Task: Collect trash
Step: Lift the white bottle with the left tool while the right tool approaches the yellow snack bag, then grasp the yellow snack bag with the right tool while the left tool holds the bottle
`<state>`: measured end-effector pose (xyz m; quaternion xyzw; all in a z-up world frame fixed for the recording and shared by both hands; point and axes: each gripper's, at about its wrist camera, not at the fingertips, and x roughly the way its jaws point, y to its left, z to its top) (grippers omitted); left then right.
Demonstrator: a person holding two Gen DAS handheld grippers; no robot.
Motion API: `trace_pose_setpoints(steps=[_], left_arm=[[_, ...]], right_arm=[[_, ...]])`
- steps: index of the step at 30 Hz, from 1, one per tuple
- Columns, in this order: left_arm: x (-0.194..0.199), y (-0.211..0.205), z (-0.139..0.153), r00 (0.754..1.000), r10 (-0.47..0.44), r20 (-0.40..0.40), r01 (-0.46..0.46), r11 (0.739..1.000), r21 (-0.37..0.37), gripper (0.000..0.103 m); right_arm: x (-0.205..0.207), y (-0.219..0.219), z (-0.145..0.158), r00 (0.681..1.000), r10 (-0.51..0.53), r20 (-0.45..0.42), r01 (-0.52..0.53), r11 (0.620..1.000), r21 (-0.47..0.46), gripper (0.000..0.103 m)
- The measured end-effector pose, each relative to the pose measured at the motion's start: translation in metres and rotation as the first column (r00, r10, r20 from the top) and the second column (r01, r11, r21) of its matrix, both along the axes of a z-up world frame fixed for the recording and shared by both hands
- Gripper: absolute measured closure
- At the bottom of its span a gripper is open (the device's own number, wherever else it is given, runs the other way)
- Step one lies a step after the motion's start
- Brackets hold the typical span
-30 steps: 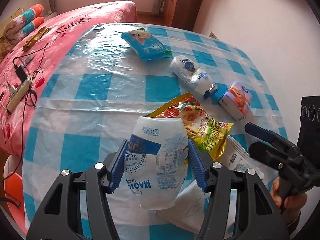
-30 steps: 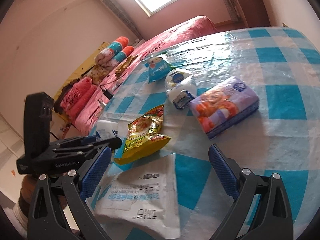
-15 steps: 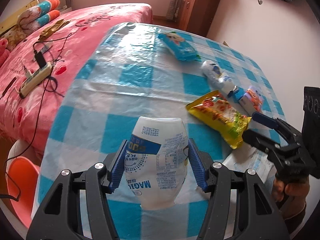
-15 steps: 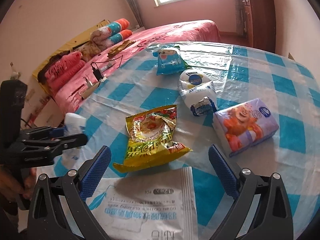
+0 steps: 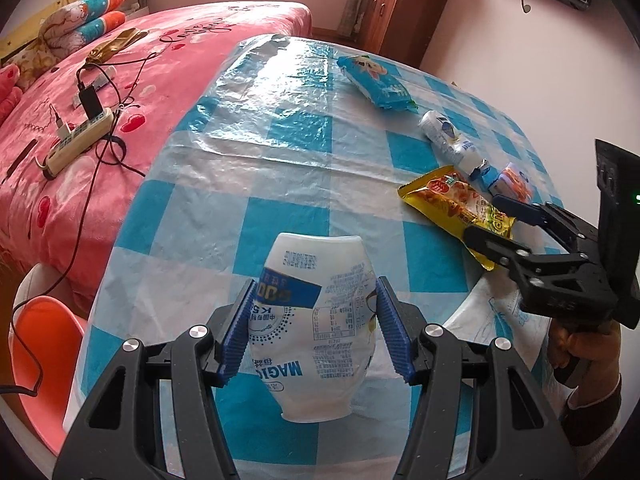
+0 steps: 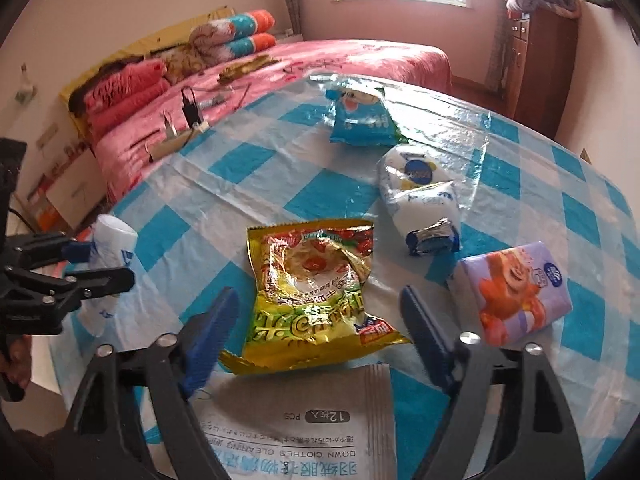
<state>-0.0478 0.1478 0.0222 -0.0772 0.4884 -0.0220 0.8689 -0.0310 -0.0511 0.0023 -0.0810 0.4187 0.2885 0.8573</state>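
Observation:
My left gripper (image 5: 316,328) is shut on a white printed pouch (image 5: 316,280), held above the checked tablecloth (image 5: 280,160) near the table's left edge. From the right wrist view the same gripper (image 6: 100,264) and pouch (image 6: 112,236) appear at far left. My right gripper (image 6: 320,312) straddles a yellow snack bag (image 6: 312,280). Its jaws are closing and the pads stand just clear of the bag's sides. In the left wrist view the right gripper (image 5: 492,220) hovers over the bag (image 5: 448,196). Still lying on the cloth are a blue snack bag (image 6: 360,120), a crumpled white wrapper (image 6: 420,192), a tissue pack (image 6: 516,292) and a flat wipes packet (image 6: 300,432).
A pink bed (image 5: 120,80) with a power strip (image 5: 76,140) and cables lies to the table's left. An orange chair (image 5: 36,344) stands below the table's near left corner. A wooden cabinet (image 5: 404,12) is at the back. A person's hand (image 5: 580,348) grips the right tool.
The left gripper has carried the pouch leftward, away from the other trash. The right gripper has rolled level, moved over the yellow bag, and its jaws have narrowed.

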Motion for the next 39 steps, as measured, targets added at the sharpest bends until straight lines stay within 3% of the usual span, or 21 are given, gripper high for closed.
trace_pose_setpoints(steps=[16,23,30,39], left_arm=[[-0.016,0.027,0.0,0.999,0.036,0.027,-0.035,0.999,-0.021,0.043],[-0.028,0.041,0.004,0.997,0.053,0.047,-0.052,0.998,-0.022,0.043],[-0.038,0.054,0.008,0.995,0.077,0.064,-0.075,0.997,-0.031,0.043],[-0.052,0.073,0.011,0.991,0.108,0.08,-0.106,0.994,-0.037,0.043]], right_arm=[[-0.004,0.0,-0.005,0.999,-0.033,0.009,0.033,0.999,-0.029,0.036],[-0.01,0.0,0.002,0.997,-0.063,0.039,0.065,0.997,-0.042,0.051],[-0.014,-0.002,0.005,0.994,-0.095,0.058,0.098,0.994,-0.044,0.059],[-0.018,-0.01,0.015,0.987,-0.141,0.074,0.142,0.99,-0.019,0.062]])
